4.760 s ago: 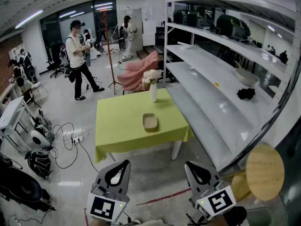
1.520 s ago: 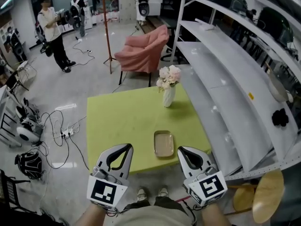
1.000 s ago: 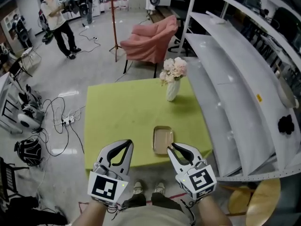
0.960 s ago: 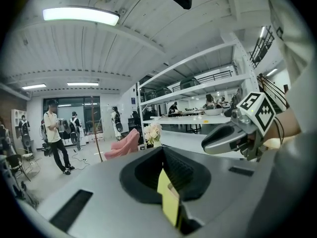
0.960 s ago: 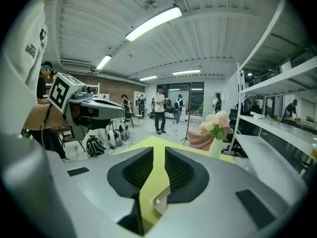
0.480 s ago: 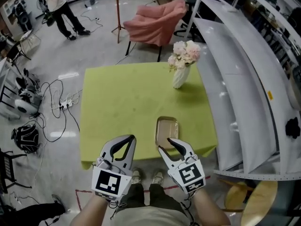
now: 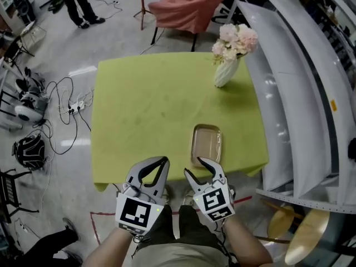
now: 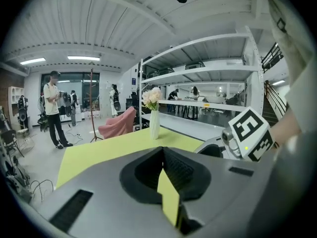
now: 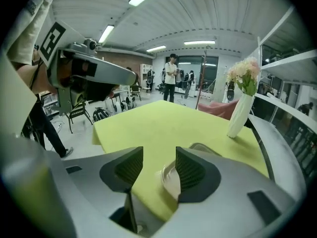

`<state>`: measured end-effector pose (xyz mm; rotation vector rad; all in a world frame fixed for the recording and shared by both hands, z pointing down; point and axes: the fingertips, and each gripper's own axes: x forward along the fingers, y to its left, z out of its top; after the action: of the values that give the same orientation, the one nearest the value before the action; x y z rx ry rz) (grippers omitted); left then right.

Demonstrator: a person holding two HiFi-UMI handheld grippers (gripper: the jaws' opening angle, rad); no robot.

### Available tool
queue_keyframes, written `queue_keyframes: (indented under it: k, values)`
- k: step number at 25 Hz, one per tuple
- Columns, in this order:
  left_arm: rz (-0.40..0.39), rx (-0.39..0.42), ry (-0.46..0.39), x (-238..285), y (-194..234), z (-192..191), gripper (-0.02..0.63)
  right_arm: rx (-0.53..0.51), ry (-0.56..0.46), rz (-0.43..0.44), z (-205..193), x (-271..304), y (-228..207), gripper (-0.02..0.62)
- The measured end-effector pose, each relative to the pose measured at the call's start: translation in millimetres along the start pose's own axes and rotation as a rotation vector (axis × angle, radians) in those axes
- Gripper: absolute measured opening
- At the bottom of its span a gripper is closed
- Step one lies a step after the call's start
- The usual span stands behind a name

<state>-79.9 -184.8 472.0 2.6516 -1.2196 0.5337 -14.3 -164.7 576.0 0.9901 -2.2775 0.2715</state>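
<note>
Green table point(image 7: 150, 110) fills the head view, w/ a tan tray point(image 7: 206, 144) lying flat near its front edge, right side. Vs 1 s ago both grippers sit closer to that edge, & the tray is now just ahead of the right gripper point(image 7: 196, 168). Its jaws were together then, apart now. Left gripper point(image 7: 158, 166) is beside it, jaws together. Vase point(image 7: 226, 73) of flowers stands well beyond the tray at the far right corner. Pink chair point(image 7: 192, 7) is behind the table, shelves point(image 7: 300, 93) at right, cables point(image 7: 67, 104) on the floor at left.

Left gripper view: left gripper point(image 8: 163, 168) closed tight, nothing btw the jaws, same as 1 s ago. Right gripper point(image 8: 245, 133) at right; vase point(image 8: 154, 123) & a person point(image 8: 53, 108) further off.

Right gripper view: right gripper point(image 9: 158, 171) jaws spread, gripping nothing. Tray point(image 9: 171, 178) rim shows just by the right-hand jaw; can't tell if it touches. Left gripper point(image 9: 94, 76) upper left, vase point(image 9: 240, 114) far right.
</note>
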Motion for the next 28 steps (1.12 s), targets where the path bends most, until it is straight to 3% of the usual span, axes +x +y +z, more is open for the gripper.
queue_keyframes:
  k: [9, 15, 22, 23, 28]
  values:
    - [-0.025, -0.043, 0.049, 25.4, 7.3, -36.2, 0.006, -0.112, 0.143, -0.130, -39.9, 27.7, -3.7, 0.219]
    - [-0.049, -0.086, 0.073, 32.8, 8.2, -54.0, 0.006, -0.212, 0.201, -0.166, -53.5, 40.2, -4.5, 0.221]
    - [-0.073, -0.104, 0.099, 37.0, 5.5, -67.3, 0.006, -0.205, 0.173, -0.180, -50.4, 39.0, -7.7, 0.113]
    - [-0.076, -0.105, 0.100, 37.9, 4.5, -68.4, 0.006, -0.198, 0.161, -0.180, -48.8, 38.1, -8.1, 0.075]
    - [-0.098, -0.113, 0.114, 42.9, -2.6, -74.4, 0.006, -0.136, 0.115, -0.157, -43.4, 31.4, -10.2, 0.046]
